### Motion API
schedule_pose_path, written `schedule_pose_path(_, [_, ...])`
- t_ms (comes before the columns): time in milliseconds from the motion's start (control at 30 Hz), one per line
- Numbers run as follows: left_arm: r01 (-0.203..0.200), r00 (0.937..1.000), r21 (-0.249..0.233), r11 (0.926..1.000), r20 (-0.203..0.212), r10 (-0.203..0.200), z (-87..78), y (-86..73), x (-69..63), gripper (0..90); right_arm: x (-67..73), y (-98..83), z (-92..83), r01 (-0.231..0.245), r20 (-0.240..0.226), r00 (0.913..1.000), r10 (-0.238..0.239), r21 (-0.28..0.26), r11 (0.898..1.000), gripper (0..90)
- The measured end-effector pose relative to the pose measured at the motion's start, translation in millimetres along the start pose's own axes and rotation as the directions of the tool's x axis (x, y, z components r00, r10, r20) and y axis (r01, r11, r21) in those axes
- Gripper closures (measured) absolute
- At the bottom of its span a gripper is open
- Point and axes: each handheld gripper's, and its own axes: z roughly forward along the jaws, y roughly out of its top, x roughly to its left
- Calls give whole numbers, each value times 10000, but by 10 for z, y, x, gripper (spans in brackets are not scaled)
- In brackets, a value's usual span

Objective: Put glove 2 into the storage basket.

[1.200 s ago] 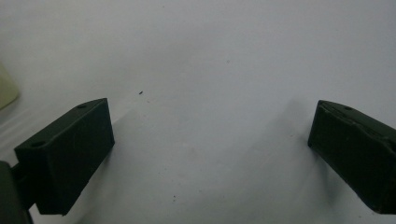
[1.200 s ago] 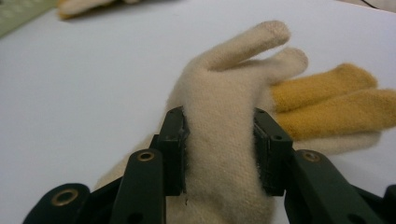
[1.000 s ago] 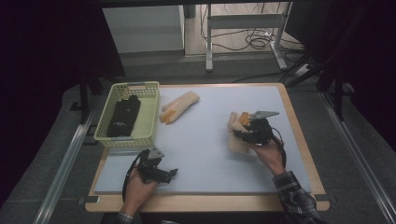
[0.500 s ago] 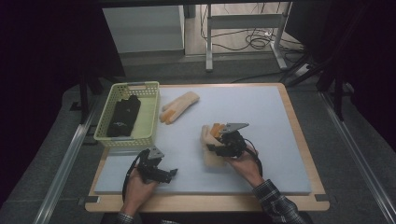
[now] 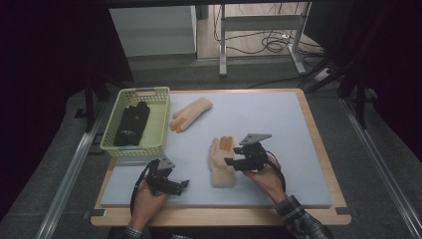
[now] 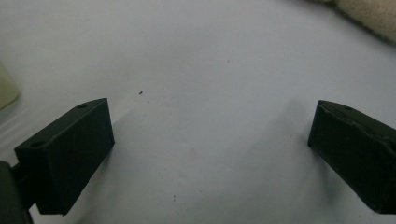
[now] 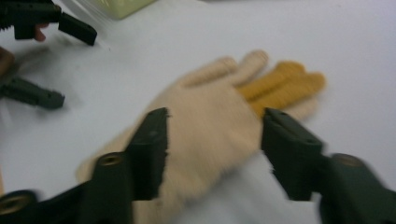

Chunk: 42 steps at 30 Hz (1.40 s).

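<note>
From the high view we see the right gripper [image 5: 234, 162] at the near glove [image 5: 220, 162], which lies flat on the counter [image 5: 298, 149] near its middle, orange fingertips pointing away from us. A second glove [image 5: 190, 113] lies just beside the yellow-green basket [image 5: 158, 130], which holds a dark folded item [image 5: 132, 124]. The left gripper [image 5: 181, 185] rests low on the counter's near left, well apart from both gloves.

The left gripper view adds what the high view cannot: its jaws stand wide with only bare counter between them, holding nothing, and a cream edge of the near glove [image 6: 373, 18] sits at the top right corner.

In the right gripper view we find the jaws part open astride the glove [image 7: 210, 135], having just been opening; the knit lies between them, but we judge the pads no longer press on it. This view is blurred, so contact is hard to confirm. It also shows the left gripper [image 7: 53, 60] farther off.

The risk we see: loose knit could snag on a pad as the right gripper lifts away, dragging or rumpling the glove. A re-grip here might pinch only the top layer.
</note>
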Motion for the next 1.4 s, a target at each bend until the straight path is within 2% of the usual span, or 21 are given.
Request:
schedule_pose_path(100, [2,10000,3,10000,-2,-2,0,0,0,5,-24,-132,-100,113,44,9999,-114,304,9995,656])
schedule_pose_path(200, [3,10000,2,10000,-2,-3,0,0,0,5,-21,-251,-124,172,-181,9997,-164,497,9986,736])
schedule_pose_path(433, [0,10000,-4,10000,-1,0,1,0,0,5,88,-376,-37,339,-547,9981,-300,721,9968,765])
schedule_pose_path(500, [-2,10000,-3,10000,-2,2,0,0,0,5,137,-389,23,340,-796,9964,-281,744,9966,765])
schedule_pose_path(633, [-4,10000,1,10000,-3,4,0,0,0,5,183,-349,55,755,-830,9942,-686,827,9937,761])
schedule_pose_path(733, [2,10000,1,10000,-1,-2,0,0,0,5,90,-222,6,588,-662,9963,-551,557,9967,730])
schedule_pose_path(833, [2,10000,-1,10000,-1,-2,0,0,0,5,-21,-61,59,414,-486,9980,-395,392,9984,692])
schedule_pose_path(1000, [-19,10000,16,10000,1,19,-1,0,2,5,-158,255,356,372,-406,9985,-358,348,9987,656])
schedule_pose_path(1200, [-32,10000,30,10000,4,32,-2,0,3,5,-227,654,732,318,-553,9980,-308,168,9994,641])
schedule_pose_path(1300, [-10,10000,21,10000,16,10,-1,0,2,5,-251,806,911,516,-448,9977,-506,201,9985,637])
schedule_pose_path(1400, [-18,10000,23,10000,12,18,-1,0,3,5,-304,927,1090,384,-455,9983,-376,168,9991,628])
